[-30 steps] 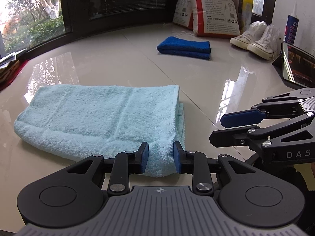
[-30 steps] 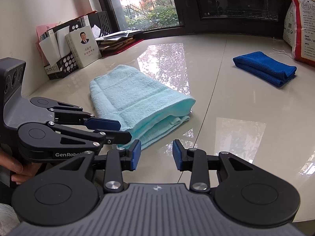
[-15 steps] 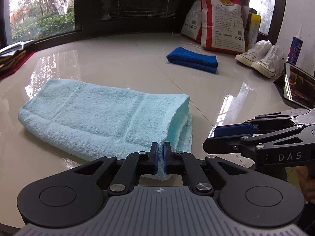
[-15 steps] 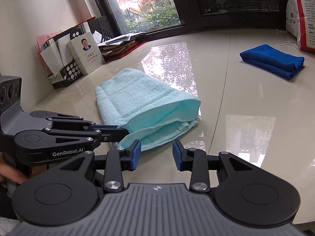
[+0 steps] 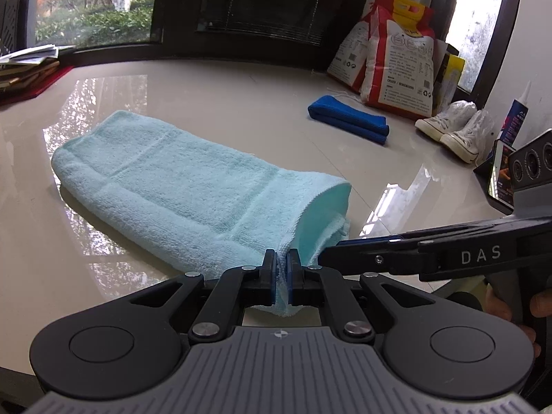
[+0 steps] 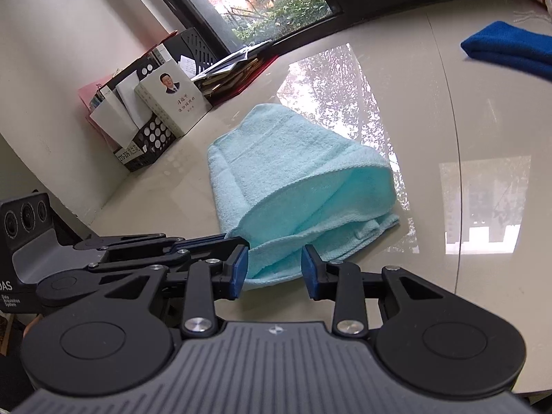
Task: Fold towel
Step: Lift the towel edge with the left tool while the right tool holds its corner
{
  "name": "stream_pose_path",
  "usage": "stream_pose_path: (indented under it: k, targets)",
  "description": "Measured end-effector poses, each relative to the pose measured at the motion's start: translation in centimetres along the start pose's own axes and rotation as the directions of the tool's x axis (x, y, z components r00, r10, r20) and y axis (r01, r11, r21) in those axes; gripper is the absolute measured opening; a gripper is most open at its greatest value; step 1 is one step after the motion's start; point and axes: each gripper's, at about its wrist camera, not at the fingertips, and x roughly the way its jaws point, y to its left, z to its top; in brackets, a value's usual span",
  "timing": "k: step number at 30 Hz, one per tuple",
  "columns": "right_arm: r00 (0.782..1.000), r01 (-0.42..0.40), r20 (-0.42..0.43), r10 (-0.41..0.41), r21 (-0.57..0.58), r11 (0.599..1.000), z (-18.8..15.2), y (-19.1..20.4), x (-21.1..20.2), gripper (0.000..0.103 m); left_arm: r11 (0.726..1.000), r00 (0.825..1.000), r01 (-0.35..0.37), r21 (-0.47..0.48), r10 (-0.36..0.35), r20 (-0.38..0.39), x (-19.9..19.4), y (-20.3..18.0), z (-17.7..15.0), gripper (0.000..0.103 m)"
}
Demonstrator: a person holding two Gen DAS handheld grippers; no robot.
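Note:
A light blue towel (image 5: 193, 193) lies folded lengthwise on the glossy beige table (image 5: 241, 103). My left gripper (image 5: 283, 272) is shut on the towel's near corner and holds its top layer lifted, so the near end gapes open. My right gripper (image 6: 274, 269) is open, its pads on either side of the towel's (image 6: 300, 186) near lower edge, close to the left gripper's fingers (image 6: 207, 241). In the left wrist view the right gripper (image 5: 331, 253) reaches in from the right, level with the towel's open end.
A folded dark blue cloth (image 5: 348, 122) lies further back. Sacks (image 5: 396, 65), white shoes (image 5: 452, 131) and a phone (image 5: 500, 176) stand at the right. Books and file holders (image 6: 151, 110) line the left wall. The table's edge runs close under both grippers.
My left gripper closed on the towel's near corner and lifted the top layer, opening the end. My right gripper moved in towards the towel's near edge and stayed open.

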Motion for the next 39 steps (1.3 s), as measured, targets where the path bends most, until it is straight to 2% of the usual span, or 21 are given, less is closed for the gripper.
stream_pose_path:
  k: [4, 5, 6, 9, 13, 17, 20, 21, 30, 36, 38, 39]
  targets:
    - [1.0, -0.015, 0.0, 0.015, 0.083, 0.996, -0.4, -0.4, 0.3, 0.034, 0.999, 0.999, 0.033, 0.018, -0.033, -0.005, -0.1, -0.1, -0.8, 0.007]
    - [1.0, -0.016, 0.001, 0.015, 0.104, 0.994, -0.5, -0.5, 0.4, 0.032, 0.999, 0.999, 0.036, 0.019, -0.036, -0.005, -0.1, 0.0, -0.9, 0.007]
    - [1.0, -0.016, 0.003, 0.016, 0.124, 0.992, -0.7, -0.5, 0.5, 0.025, 0.999, 0.999, 0.038, 0.019, -0.038, -0.005, -0.1, 0.0, -1.0, 0.007]
    - [1.0, -0.014, 0.009, 0.013, 0.178, 0.984, -1.0, -0.9, 0.7, 0.02, 0.999, 0.999, 0.05, 0.009, -0.05, 0.001, -0.3, 0.3, -1.4, 0.007]
    - [1.0, -0.012, 0.007, 0.011, 0.199, 0.98, -1.1, -0.8, 1.1, 0.02, 0.998, 0.998, 0.057, 0.002, -0.057, 0.011, -0.5, 0.6, -1.7, 0.006]
    - [1.0, 0.015, -0.002, -0.015, 0.159, 0.987, -1.0, 0.3, 1.8, 0.019, 0.998, 0.998, 0.057, -0.005, -0.057, 0.022, -0.9, 0.9, -1.8, 0.006]
    - [0.998, 0.055, 0.001, -0.056, 0.109, 0.992, -1.1, 1.0, 2.2, 0.006, 0.999, 0.999, 0.037, -0.008, -0.036, 0.033, -1.2, 1.2, -1.8, 0.007]
    - [0.998, 0.062, 0.003, -0.062, 0.096, 0.993, -1.1, 1.1, 2.2, 0.004, 1.0, 0.999, 0.029, -0.009, -0.029, 0.037, -1.4, 1.3, -1.7, 0.007]
    - [0.987, 0.151, 0.07, -0.145, -0.086, 0.985, -0.3, 2.8, 1.0, 0.002, 0.998, 0.996, -0.055, 0.015, 0.054, 0.077, -2.8, 2.6, -0.6, 0.007]
    - [0.973, 0.217, 0.121, -0.196, -0.197, 0.956, 0.9, 3.7, 0.1, 0.002, 0.991, 0.984, -0.131, 0.04, 0.125, 0.126, -4.7, 3.5, 0.8, 0.007]
    - [0.968, 0.236, 0.137, -0.209, -0.224, 0.946, 1.5, 4.0, -0.2, 0.002, 0.983, 0.974, -0.178, 0.045, 0.169, 0.152, -5.5, 3.8, 1.5, 0.006]
    - [0.96, 0.267, 0.156, -0.233, -0.246, 0.932, 1.8, 4.2, -0.4, 0.002, 0.973, 0.963, -0.222, 0.055, 0.21, 0.168, -5.9, 3.9, 1.8, 0.006]
